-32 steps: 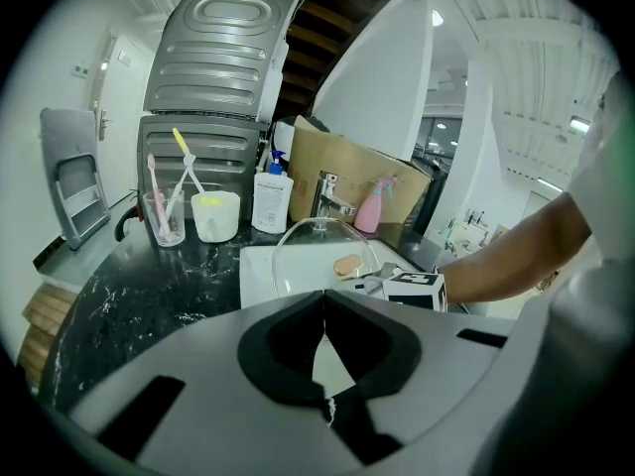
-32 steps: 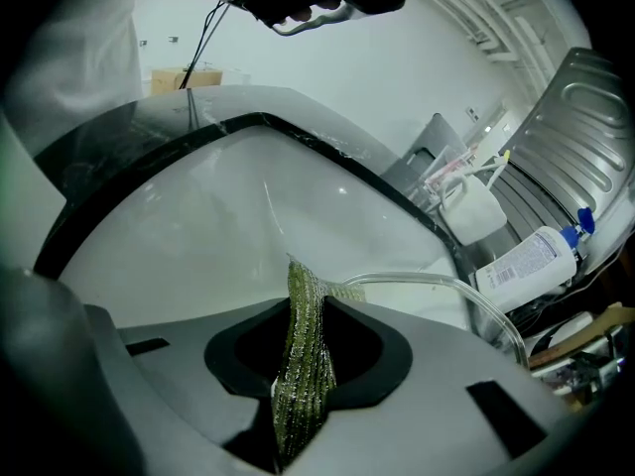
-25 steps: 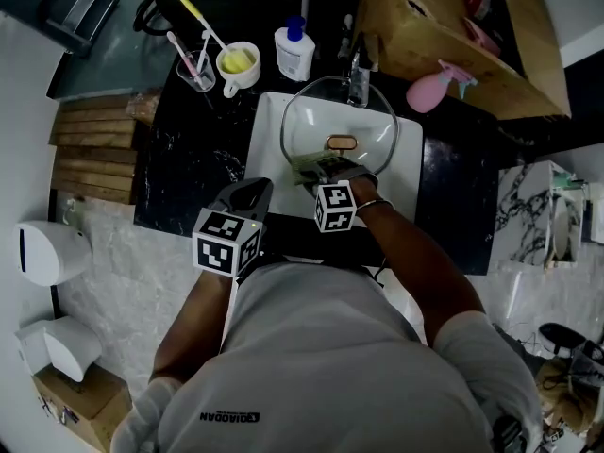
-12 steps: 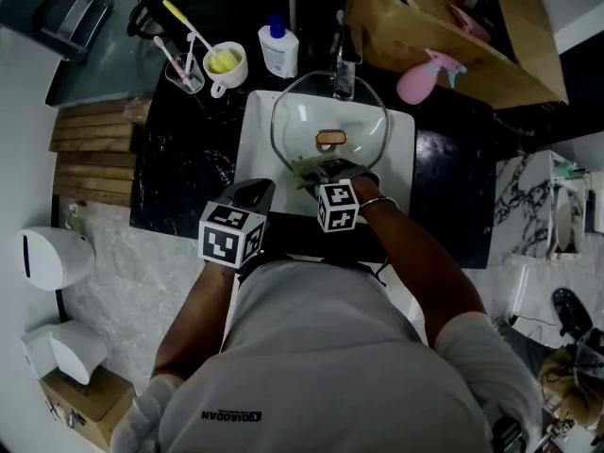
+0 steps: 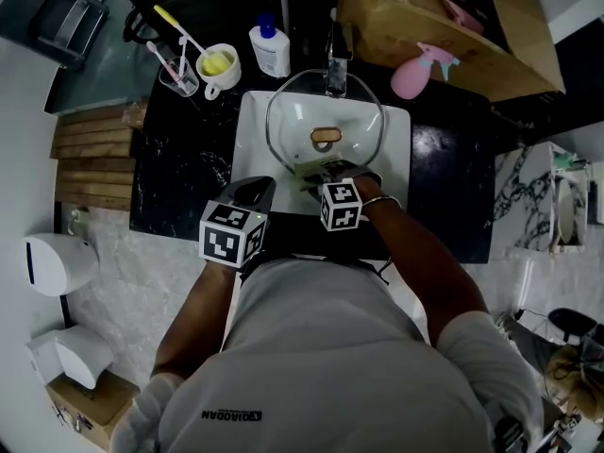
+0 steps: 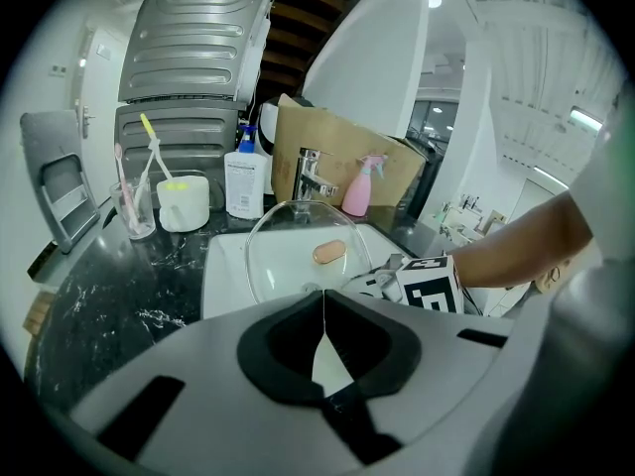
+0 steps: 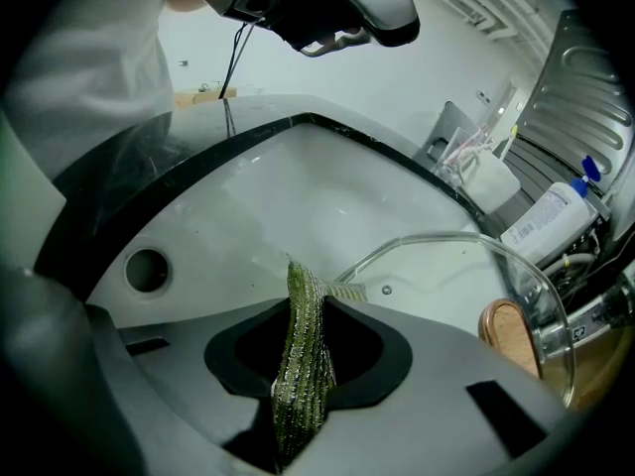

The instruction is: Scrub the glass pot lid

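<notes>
The glass pot lid with its wooden knob lies in the white sink. My right gripper is at the lid's near rim, shut on a green scrub pad that sticks up between its jaws. The right gripper view has the lid just right of the gripper. My left gripper hovers at the sink's front left edge, shut, its jaws meeting with nothing between them. From there the lid lies ahead.
A faucet stands behind the sink. On the black counter are a glass with toothbrushes, a white mug, a white bottle and a pink spray bottle. A cardboard box fills the back right.
The sink and lid slide slightly up and left in the head view as the camera shifts. Both grippers keep about the same places; the right stays on the pad.
</notes>
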